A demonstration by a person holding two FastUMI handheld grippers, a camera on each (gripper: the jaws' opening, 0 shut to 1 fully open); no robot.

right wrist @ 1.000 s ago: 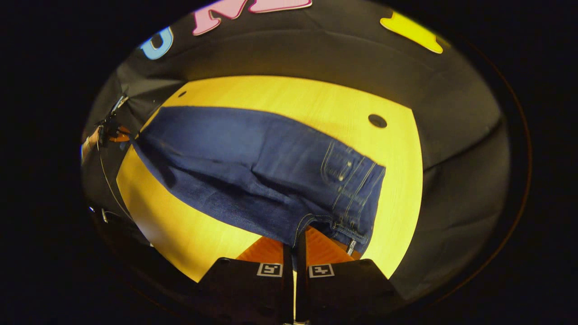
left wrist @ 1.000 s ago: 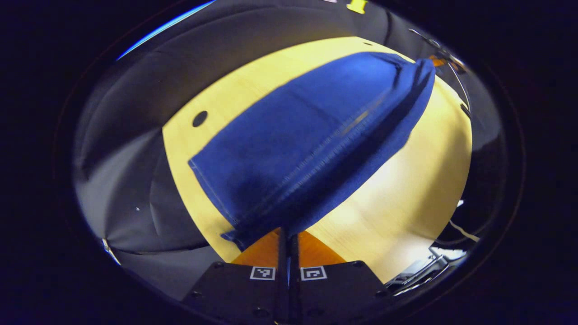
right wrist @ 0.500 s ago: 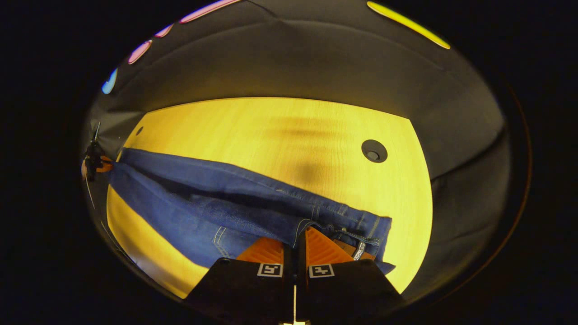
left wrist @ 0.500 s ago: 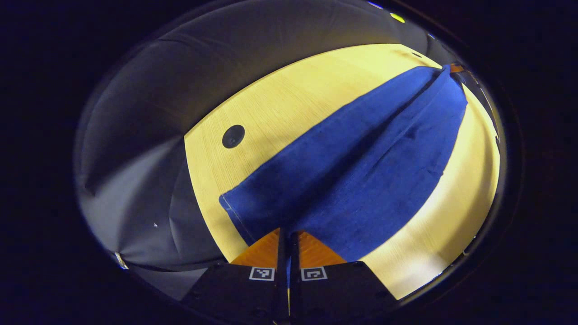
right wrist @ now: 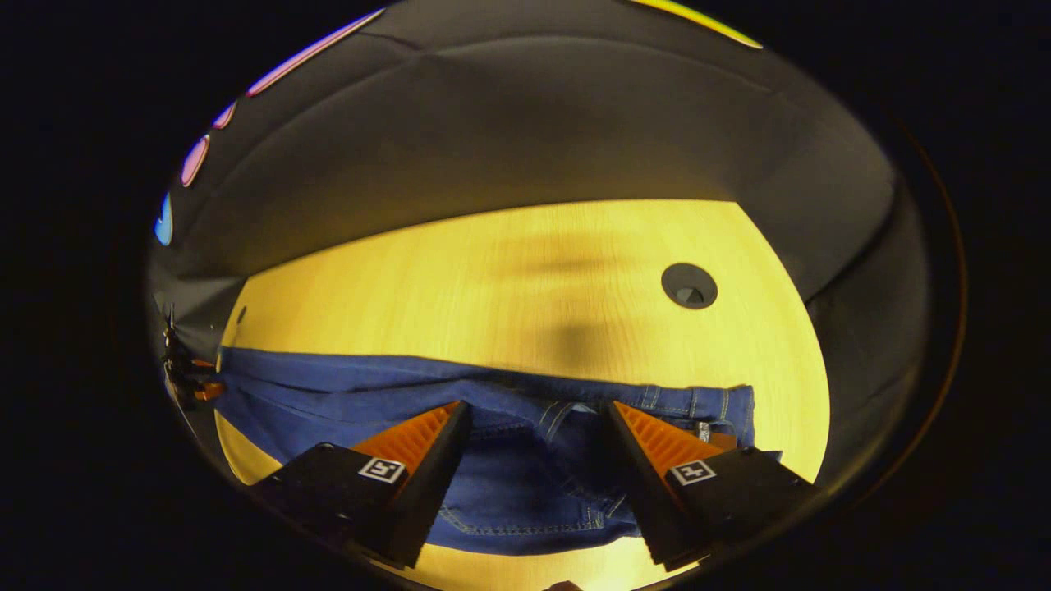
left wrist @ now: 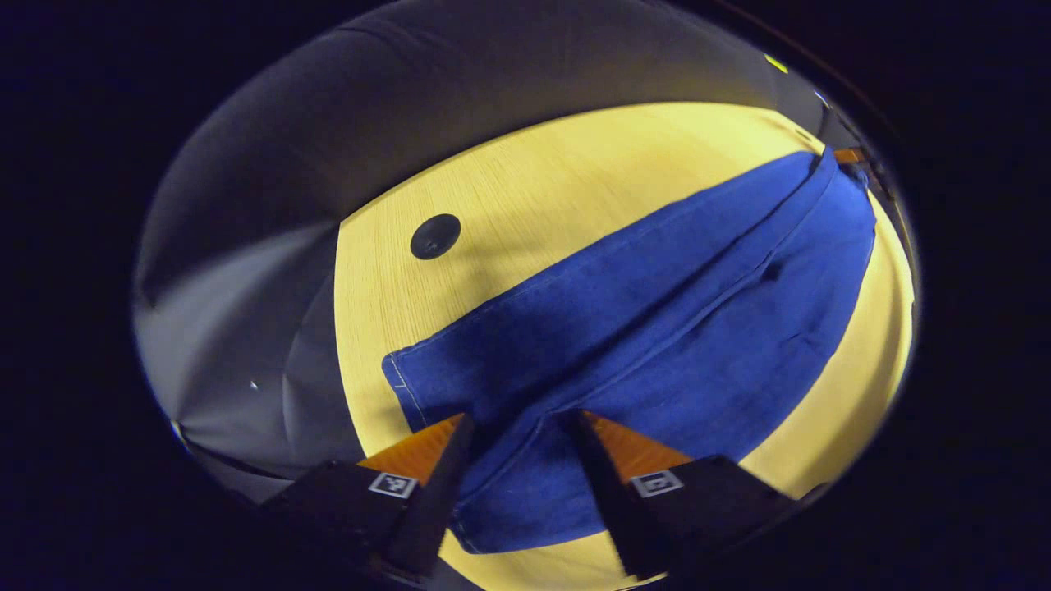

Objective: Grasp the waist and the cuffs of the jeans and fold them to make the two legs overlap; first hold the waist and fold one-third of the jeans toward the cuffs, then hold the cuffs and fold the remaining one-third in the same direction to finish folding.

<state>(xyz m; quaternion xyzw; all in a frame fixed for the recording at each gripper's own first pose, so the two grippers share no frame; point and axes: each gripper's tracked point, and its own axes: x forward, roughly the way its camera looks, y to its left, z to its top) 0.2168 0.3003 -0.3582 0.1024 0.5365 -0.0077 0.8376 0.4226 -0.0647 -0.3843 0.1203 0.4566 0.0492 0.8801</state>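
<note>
The blue jeans [left wrist: 657, 328] lie flat on the yellow wooden table [left wrist: 534, 189], folded lengthwise with one leg over the other. In the left gripper view the cuff end [left wrist: 402, 382] lies under my left gripper [left wrist: 516, 423], which stands open above the cloth. In the right gripper view the waist with its belt loops [right wrist: 690, 402] lies under my right gripper [right wrist: 538, 410], also open. The other gripper [right wrist: 185, 373] shows small at the far cuff end.
A round dark cable hole [left wrist: 435, 236] sits in the table beyond the cuffs, and another hole [right wrist: 688, 286] beyond the waist. Black cloth walls close in around the table. Bare table stretches past the jeans' far edge [right wrist: 509, 279].
Both grippers lowered the held edge onto the table and opened, letting go of the cuffs and the waist. The jeans now rest flat with the legs overlapped.
</note>
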